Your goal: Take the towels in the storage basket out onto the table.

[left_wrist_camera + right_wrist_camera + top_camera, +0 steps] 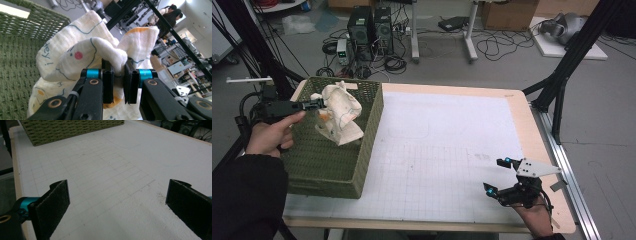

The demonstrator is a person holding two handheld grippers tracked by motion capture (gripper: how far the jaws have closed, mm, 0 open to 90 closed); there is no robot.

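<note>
Both jaws of the left gripper (119, 83) pinch the cloth (82, 50) (above basket (362, 150)).

Left gripper (319, 103) held level in the left hand (271, 135), jaws clamped nearly together; right gripper (499, 176) low, jaws spread wide.

soft cloth (82, 53), woven basket (337, 160), perhaps plastic

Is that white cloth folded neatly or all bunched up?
Bunched up. The cloth hangs crumpled over the green basket, a fold of it pinched by the left gripper.
</note>
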